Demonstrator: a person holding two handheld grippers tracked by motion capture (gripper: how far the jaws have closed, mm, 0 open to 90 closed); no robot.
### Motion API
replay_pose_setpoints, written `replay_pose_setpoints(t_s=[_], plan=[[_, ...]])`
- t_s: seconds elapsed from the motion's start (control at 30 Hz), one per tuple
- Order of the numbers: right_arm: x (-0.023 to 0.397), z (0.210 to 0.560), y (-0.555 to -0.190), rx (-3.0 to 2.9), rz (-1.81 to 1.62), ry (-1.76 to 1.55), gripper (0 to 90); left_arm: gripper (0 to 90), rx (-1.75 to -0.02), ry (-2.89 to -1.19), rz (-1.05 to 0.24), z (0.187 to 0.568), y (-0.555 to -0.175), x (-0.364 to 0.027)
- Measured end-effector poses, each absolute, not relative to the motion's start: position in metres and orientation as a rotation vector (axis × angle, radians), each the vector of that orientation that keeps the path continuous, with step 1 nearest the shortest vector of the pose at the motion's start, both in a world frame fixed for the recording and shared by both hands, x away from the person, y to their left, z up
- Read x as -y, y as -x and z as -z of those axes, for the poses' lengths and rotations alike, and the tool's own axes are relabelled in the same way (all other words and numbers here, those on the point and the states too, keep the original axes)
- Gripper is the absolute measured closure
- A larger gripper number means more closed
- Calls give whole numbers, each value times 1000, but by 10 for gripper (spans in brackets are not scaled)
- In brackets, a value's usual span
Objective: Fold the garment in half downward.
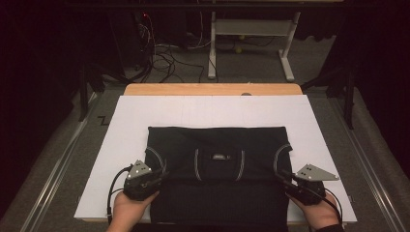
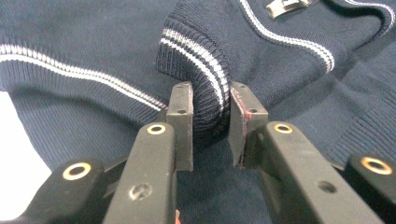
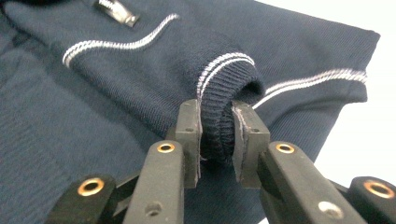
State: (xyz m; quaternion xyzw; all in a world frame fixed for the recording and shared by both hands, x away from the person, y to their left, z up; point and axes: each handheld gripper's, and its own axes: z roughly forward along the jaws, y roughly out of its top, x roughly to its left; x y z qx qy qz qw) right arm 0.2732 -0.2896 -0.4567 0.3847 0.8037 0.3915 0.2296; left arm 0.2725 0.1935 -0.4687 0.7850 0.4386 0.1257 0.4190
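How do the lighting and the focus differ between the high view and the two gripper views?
High view: dim, soft, the sweater almost black; left gripper view: bright, the ribbed cuff sharp, the white sheet washed out; right gripper view: bright, its cuff sharp, far cloth softer.

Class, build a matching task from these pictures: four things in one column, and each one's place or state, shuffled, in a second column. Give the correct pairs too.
Column one
1. left gripper
2. right gripper
3. navy sweater
4. white sheet

Column two
A. covers the wooden table
B. pinches the striped cuff at the sweater's left edge
C. lies folded on the sheet
D. pinches the striped cuff at the sweater's right edge

Pairs: 1-B, 2-D, 3-C, 4-A
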Motion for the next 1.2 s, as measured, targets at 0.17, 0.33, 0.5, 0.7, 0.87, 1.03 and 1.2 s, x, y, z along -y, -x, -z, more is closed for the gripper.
replay_pose_setpoints(t_s=[0.17, 0.33, 0.5, 0.7, 0.87, 1.03, 1.2], plan=[[292, 461, -270, -2233, -1073, -1068, 745, 671, -1123, -1989, -283, 475, -274, -195], [296, 462, -269, -2230, -1078, -1097, 731, 621, -1129, -1979, -275, 476, -272, -196], [303, 463, -268, -2196, -1129, -1141, 630, 490, -1133, -1930, -289, 472, -273, -201], [305, 457, -268, -2119, -1178, -1144, 455, 324, -1119, -1867, -305, 468, -276, -209], [302, 455, -273, -2079, -1235, -1128, 320, 222, -1101, -1845, -319, 464, -282, -208], [293, 450, -286, -2071, -1260, -1111, 231, 120, -1093, -1835, -291, 458, -291, -204], [276, 450, -308, -2135, -1217, -1094, 124, 6, -1095, -1869, -260, 457, -307, -195]])
